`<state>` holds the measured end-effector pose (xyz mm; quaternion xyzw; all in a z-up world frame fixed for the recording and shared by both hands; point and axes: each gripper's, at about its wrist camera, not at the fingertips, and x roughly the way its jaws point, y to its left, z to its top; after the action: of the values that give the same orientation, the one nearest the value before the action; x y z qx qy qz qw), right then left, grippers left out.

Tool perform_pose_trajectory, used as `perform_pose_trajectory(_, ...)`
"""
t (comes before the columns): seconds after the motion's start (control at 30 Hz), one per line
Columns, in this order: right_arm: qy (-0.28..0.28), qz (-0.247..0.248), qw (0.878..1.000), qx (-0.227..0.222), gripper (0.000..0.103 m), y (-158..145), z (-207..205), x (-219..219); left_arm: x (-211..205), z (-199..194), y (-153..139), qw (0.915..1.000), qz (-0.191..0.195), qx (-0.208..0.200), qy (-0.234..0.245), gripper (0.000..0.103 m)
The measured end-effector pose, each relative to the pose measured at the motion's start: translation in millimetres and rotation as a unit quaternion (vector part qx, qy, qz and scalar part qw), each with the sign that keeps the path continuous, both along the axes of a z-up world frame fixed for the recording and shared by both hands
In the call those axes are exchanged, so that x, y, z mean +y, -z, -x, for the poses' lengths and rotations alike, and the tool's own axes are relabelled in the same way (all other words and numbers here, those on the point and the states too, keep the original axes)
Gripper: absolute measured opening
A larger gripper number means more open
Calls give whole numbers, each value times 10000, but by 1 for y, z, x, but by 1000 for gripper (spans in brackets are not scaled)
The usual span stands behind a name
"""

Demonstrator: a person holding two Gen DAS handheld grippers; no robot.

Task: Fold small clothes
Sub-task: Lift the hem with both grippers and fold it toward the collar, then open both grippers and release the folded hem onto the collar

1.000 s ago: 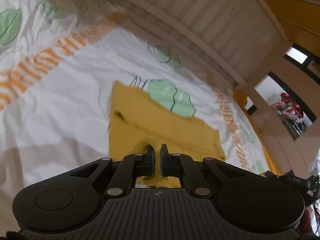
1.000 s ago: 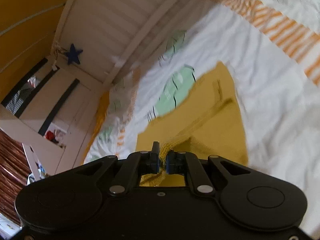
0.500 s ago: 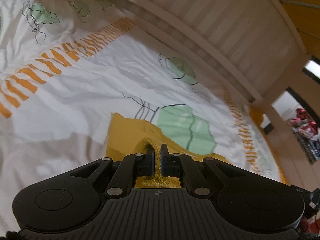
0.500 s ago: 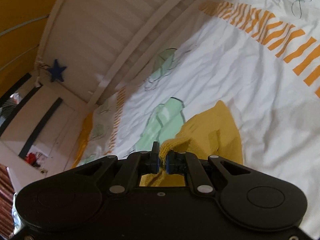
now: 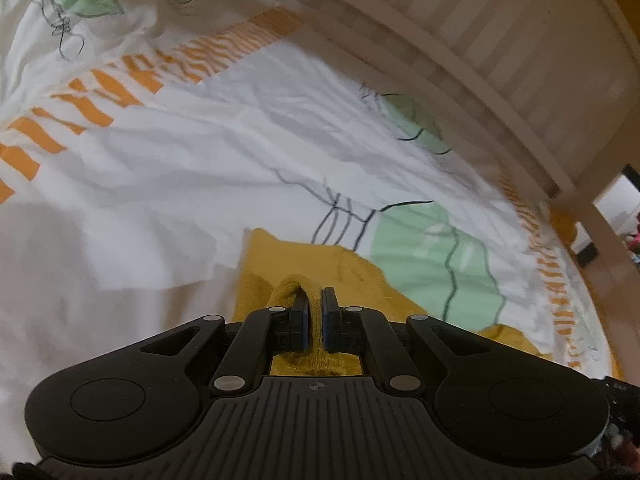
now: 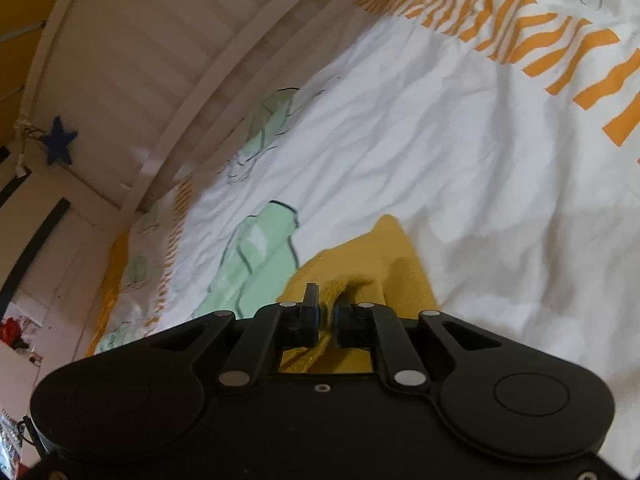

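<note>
A small mustard-yellow knit garment lies on the white patterned bed cover. My left gripper is shut on a ribbed edge of the garment, which loops over the left finger. In the right wrist view the same garment spreads out ahead of my right gripper, which is shut on a bunched fold of it. Most of the garment is hidden under both gripper bodies.
The bed cover has orange stripes and green leaf prints. A white slatted bed rail runs along the far side, also in the right wrist view. A blue star hangs by the rail.
Both grippers have carried the garment edges forward across the bed, so less yellow cloth shows ahead of them. Both stay shut on the garment.
</note>
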<state>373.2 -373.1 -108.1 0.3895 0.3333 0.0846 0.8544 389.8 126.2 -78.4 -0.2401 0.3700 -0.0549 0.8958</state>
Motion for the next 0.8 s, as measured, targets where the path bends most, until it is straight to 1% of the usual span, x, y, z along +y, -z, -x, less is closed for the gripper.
perform_pose_trajectory(0.07,58,20,10000,42,20,4,-2,-2,2,-5,6,10000,1,45,-52,8)
perform_pose_trajectory(0.2,87,220,9997,87,23,6,-3,-2,6,-13,12,9999,9,42,-124,9)
perform_pose_trajectory(0.23,112,309,9994,62,33,3,-3,0,7,-15,12,9999,3,56,-106,11)
perform_pose_trajectory(0.27,151,412,9990,11,42,0,-1,0,8,-16,11,9999,-7,74,-92,18)
perform_pose_trajectory(0.3,174,486,9987,-51,60,-3,0,0,9,-16,9,9999,-79,45,-139,25)
perform_pose_trajectory(0.33,196,576,9981,-129,71,-8,2,1,9,-14,6,9996,-182,-31,-203,36)
perform_pose_trajectory(0.4,193,767,9966,-242,73,-17,5,1,10,-10,-3,9985,-421,-225,-269,39)
perform_pose_trajectory(0.47,150,993,9945,-306,73,-26,7,5,9,-6,-12,9971,-666,-251,-252,45)
perform_pose_trajectory(0.53,62,1171,9924,-372,80,-35,11,12,4,-1,-20,9952,-947,-159,-209,47)
perform_pose_trajectory(0.6,-38,1306,9905,-438,85,-42,17,20,-3,7,-26,9926,-1203,-84,-102,51)
perform_pose_trajectory(0.67,-157,1473,9879,-450,91,-46,22,30,-11,16,-29,9897,-1431,-49,11,61)
perform_pose_trajectory(0.73,-295,1629,9853,-427,98,-49,27,40,-19,23,-32,9867,-1623,37,88,66)
perform_pose_trajectory(0.77,-355,1684,9842,-421,99,-50,29,44,-23,27,-33,9850,-1717,87,122,67)
perform_pose_trajectory(0.8,-413,1734,9831,-408,102,-50,32,49,-26,31,-33,9839,-1779,110,160,67)
